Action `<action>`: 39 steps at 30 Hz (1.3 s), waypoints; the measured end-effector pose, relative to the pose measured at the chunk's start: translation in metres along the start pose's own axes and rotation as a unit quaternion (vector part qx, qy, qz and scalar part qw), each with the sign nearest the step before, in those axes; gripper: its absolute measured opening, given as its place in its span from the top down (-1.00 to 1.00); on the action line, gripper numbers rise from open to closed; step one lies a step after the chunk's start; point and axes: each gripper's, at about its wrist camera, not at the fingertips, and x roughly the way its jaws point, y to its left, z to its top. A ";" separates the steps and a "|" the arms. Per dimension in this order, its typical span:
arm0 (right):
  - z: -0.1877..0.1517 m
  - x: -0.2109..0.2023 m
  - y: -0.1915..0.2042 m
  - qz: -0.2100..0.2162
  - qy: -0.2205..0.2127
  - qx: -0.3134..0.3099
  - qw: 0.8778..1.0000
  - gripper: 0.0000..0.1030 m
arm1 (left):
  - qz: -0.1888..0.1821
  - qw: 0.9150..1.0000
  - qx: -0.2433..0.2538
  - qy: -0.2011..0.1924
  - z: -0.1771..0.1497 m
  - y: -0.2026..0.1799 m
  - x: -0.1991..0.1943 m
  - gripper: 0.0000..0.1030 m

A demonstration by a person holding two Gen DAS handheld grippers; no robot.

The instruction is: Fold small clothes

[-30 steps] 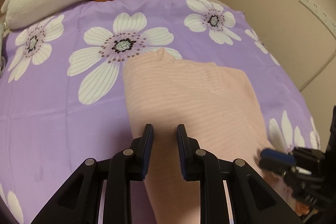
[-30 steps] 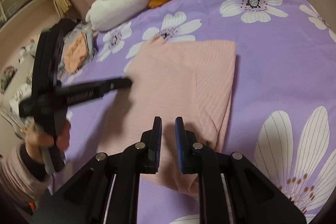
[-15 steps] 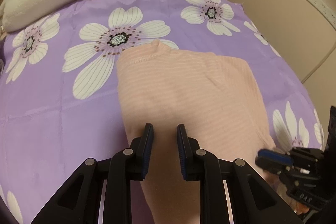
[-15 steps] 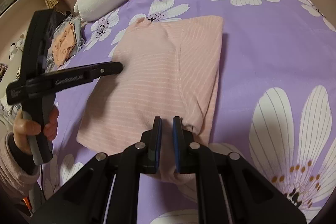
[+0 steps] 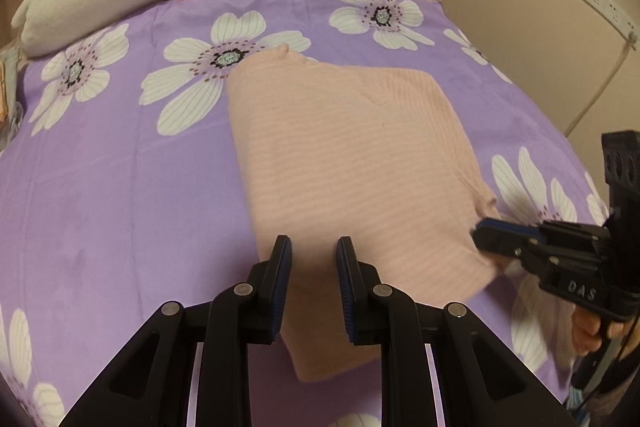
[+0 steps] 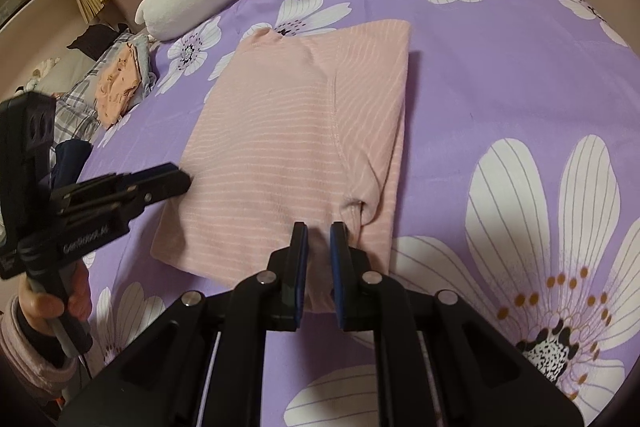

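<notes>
Both grippers, left (image 5: 313, 247) and right (image 6: 317, 233), hover slightly spread, holding nothing, over the near hem of the soft, limp pink striped knit top (image 6: 288, 131) lying on the purple flowered bedspread (image 6: 500, 75); pinch its hem corners.

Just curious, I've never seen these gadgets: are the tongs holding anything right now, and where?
Left tongs are open, holding nothing. Right tongs straddle the near hem of the pink top, but whether they pinch it cannot be told.
</notes>
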 end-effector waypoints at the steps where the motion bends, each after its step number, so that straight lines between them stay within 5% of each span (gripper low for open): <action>1: 0.000 0.000 -0.001 0.000 0.000 0.002 1.000 0.77 | -0.002 1.000 -0.003 0.001 -0.001 0.000 -0.001 0.63; 34: -0.017 -0.011 -0.002 -0.002 0.003 0.013 1.000 0.75 | -0.001 0.999 -0.014 0.035 -0.047 0.003 -0.016 0.63; 39: -0.020 -0.016 -0.003 0.003 0.003 0.021 1.000 0.61 | -0.004 0.999 -0.035 0.041 -0.052 0.010 -0.021 0.63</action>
